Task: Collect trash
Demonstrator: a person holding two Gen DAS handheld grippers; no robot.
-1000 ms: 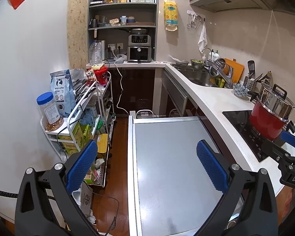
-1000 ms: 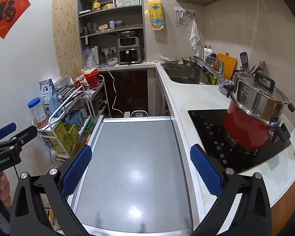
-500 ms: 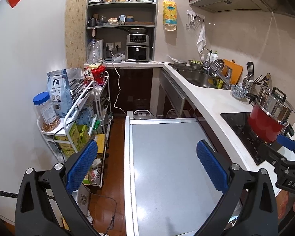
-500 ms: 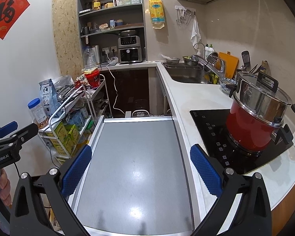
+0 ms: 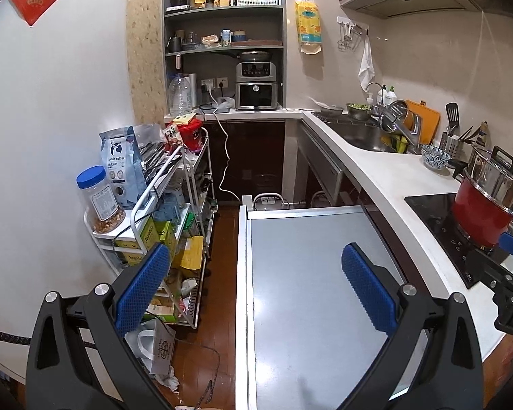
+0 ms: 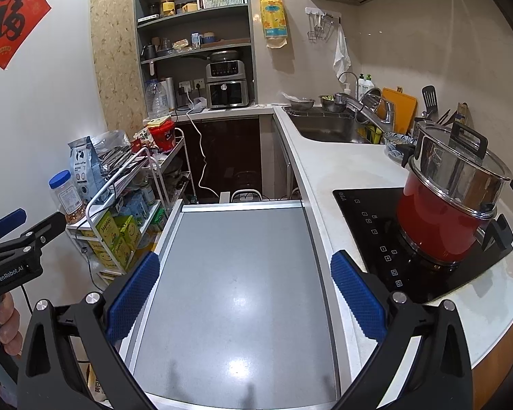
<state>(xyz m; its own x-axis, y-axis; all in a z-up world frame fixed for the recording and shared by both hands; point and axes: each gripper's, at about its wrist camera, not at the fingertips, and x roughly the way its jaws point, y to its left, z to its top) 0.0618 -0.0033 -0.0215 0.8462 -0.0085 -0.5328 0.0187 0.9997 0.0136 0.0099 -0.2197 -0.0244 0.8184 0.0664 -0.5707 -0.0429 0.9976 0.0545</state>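
A grey metal-edged flat panel lies between the white wire storage cart at left and the white curved worktop at right, which carries a red lidded steel pot.

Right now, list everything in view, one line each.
Pot: one, red with steel lid, on the black induction hob.
Grey table: one, centre, beside the white counter.
Sink: one, steel, far end of the counter, faucet over it.
Air fryer: one, silver-black, back counter under the shelves.
Water bottle: one, clear, left of the air fryer.
Storage cart: one, white, left wall, packed.
Coffee bag: one, blue-white, on the cart.
Jar: one, clear with blue lid, cart corner.
Crumpled white scrap: one, on the floor by the cart.
Left gripper: blue pads, open, empty.
Right gripper: blue pads, open, empty.
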